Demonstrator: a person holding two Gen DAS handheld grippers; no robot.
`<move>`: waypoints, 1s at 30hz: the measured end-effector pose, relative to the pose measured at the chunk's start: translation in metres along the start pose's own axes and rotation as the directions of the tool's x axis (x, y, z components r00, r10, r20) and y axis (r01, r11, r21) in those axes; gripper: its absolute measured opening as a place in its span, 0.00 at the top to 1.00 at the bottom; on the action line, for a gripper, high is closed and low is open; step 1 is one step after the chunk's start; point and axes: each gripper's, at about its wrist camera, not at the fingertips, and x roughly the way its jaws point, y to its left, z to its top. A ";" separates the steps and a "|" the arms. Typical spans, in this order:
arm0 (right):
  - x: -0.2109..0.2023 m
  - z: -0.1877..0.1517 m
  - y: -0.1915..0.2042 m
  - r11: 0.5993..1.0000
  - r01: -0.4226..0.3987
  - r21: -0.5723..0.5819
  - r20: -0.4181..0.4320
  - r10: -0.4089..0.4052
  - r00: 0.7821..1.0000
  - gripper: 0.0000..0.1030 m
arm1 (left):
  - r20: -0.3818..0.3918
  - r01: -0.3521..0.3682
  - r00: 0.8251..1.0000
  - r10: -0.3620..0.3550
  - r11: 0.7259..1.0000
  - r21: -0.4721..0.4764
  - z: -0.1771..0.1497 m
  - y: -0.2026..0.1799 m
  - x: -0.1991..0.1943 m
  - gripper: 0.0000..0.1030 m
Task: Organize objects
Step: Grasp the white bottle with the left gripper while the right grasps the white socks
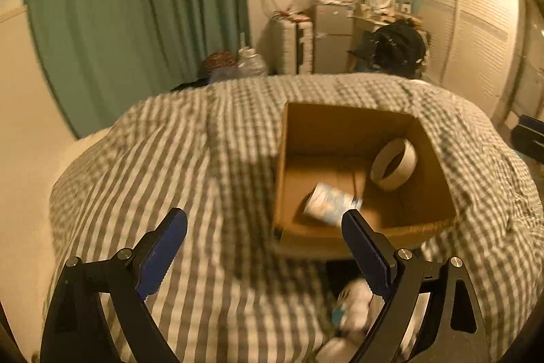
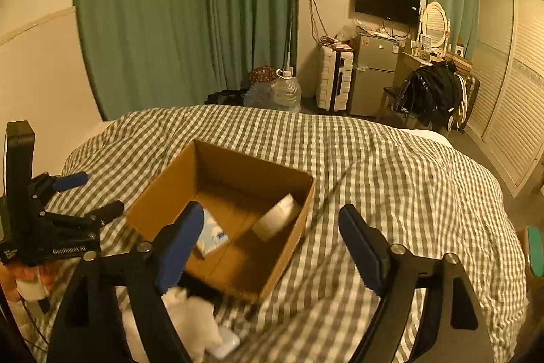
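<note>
Across the whole lower half of both views I see the bed with its grey-and-white checked duvet, and on it sits an open cardboard box, flaps out of sight, its inside fully visible. My left gripper hangs just short of the box's near wall, its blue-padded fingers spread wide with nothing between them. My right gripper hovers above the box's near right corner, its fingers likewise spread and empty. From the right wrist camera the left gripper shows at the left of the box, both fingers apart.

Inside the box a roll of tape leans on its edge against the right wall. Near it on the box floor lies a small blue-and-white tissue pack, blurred in the left view. On the duvet just outside the box's near wall lie some white items, too blurred for me to tell what they are.
</note>
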 end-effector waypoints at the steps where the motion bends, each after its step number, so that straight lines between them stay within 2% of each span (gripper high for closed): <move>1: -0.006 -0.005 0.001 1.000 -0.013 0.004 -0.006 0.013 1.000 0.20 | -0.007 0.004 1.000 -0.004 1.000 -0.008 -0.008 0.000 -0.002 0.08; 5: -0.016 -0.033 0.011 0.999 -0.039 -0.011 -0.043 0.038 0.998 0.20 | -0.029 0.010 1.000 -0.011 0.999 -0.034 -0.042 -0.006 -0.011 0.08; 8: -0.014 -0.057 0.023 0.998 -0.040 -0.042 -0.073 0.037 0.997 0.20 | -0.035 0.001 0.999 -0.001 1.000 -0.011 -0.066 -0.020 -0.014 0.08; 10: -0.008 -0.075 0.030 0.996 -0.067 -0.058 -0.123 0.060 0.991 0.20 | -0.039 0.006 0.999 -0.006 1.000 -0.004 -0.076 -0.027 -0.016 0.08; 14: 0.004 -0.101 0.038 0.994 -0.062 -0.085 -0.173 0.047 0.984 0.20 | -0.086 0.074 0.994 -0.074 0.997 -0.009 -0.097 -0.037 -0.016 0.08; 20: 0.014 -0.114 0.034 0.996 -0.052 -0.070 -0.195 0.037 0.980 0.20 | -0.147 0.136 0.980 -0.135 0.991 -0.004 -0.110 -0.049 -0.007 0.08; 25: 0.019 -0.116 0.036 0.997 -0.035 -0.067 -0.197 0.022 0.980 0.20 | -0.238 0.188 0.956 -0.174 0.982 0.036 -0.129 -0.064 0.014 0.08; 30: 0.027 -0.116 0.038 0.998 -0.038 -0.052 -0.212 0.027 0.977 0.20 | -0.297 0.210 0.938 -0.180 0.975 0.071 -0.141 -0.076 0.032 0.07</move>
